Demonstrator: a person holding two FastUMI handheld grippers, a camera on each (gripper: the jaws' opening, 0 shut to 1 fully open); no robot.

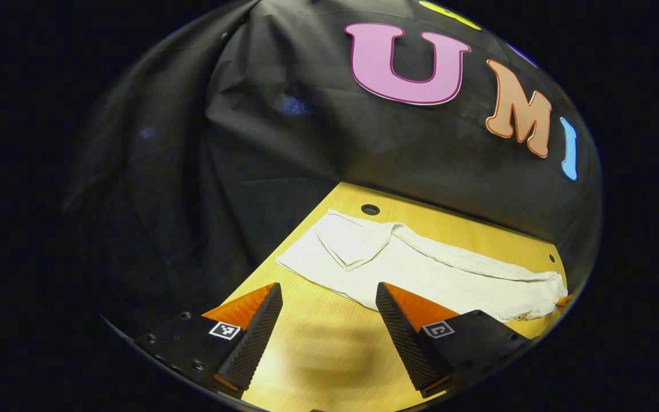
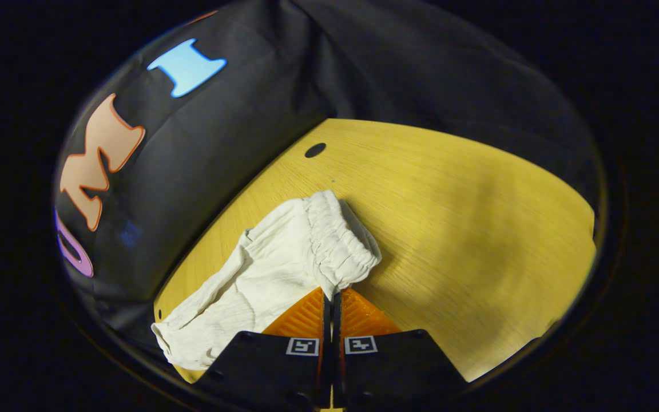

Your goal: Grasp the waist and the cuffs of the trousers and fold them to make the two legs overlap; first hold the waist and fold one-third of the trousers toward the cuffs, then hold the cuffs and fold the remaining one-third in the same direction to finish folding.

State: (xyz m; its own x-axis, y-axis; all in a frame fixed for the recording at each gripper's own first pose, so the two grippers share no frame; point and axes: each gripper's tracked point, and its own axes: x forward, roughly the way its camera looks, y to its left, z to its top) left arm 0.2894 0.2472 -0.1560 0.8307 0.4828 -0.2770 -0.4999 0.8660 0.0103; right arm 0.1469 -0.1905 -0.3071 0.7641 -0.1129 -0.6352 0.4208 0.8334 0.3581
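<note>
- Trousers lie flat on the wooden table, at 12 o'clock of the left gripper, whose jaws are wide and empty.
- Right gripper pinches the elastic waist; left should grasp the cuffs squarely.

trousers far end: cut by view edge in left gripper view
right hand-held gripper fingertips: contact with waistband hidden under cloth
trousers lower end: cut off in right gripper view
table: edges cropped
</note>
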